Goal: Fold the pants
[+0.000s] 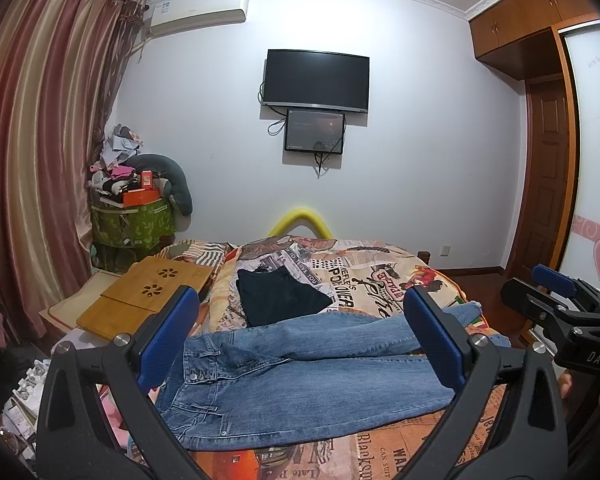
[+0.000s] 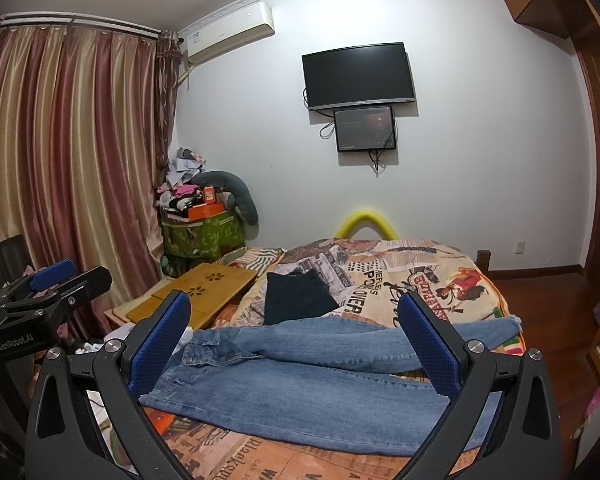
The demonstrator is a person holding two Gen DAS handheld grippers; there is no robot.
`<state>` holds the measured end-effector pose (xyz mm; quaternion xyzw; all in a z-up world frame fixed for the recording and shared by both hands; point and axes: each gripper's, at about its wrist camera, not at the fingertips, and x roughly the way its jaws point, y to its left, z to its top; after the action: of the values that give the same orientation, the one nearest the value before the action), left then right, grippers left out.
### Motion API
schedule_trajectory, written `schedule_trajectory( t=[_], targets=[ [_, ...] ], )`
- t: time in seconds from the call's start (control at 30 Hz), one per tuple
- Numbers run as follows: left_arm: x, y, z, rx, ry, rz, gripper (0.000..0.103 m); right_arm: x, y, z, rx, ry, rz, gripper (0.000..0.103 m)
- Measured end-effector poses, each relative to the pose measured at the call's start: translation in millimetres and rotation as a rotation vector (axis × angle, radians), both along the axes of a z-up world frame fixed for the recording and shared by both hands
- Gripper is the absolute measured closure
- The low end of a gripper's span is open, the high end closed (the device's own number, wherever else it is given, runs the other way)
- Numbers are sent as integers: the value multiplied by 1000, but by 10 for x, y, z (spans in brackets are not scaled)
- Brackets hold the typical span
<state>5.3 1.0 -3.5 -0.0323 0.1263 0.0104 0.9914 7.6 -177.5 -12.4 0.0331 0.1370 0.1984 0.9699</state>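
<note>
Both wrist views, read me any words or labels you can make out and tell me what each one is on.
"DAS": right gripper body.
"GenRobot.AI": left gripper body.
"POWER": bedspread, upside down.
"Blacksm...": bedspread, near edge, cut off.
Air conditioner sticker, small screen, wardrobe door card: too small to read.

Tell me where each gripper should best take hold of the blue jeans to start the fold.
The jeans lie flat across the bed, waistband on the left, leg hems on the right. Probably the left gripper should pinch the waistband and the right gripper the hems, each coming down from above at the near edge. Both are open and hold nothing.
</note>
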Motion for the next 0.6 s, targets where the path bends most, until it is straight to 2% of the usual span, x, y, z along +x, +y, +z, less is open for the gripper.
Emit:
schedule_trajectory(
  t=[0.6],
  targets=[
    [8,9,-15,-6,8,12,0,-14,25,14,-2,2,-1,0]
  ],
)
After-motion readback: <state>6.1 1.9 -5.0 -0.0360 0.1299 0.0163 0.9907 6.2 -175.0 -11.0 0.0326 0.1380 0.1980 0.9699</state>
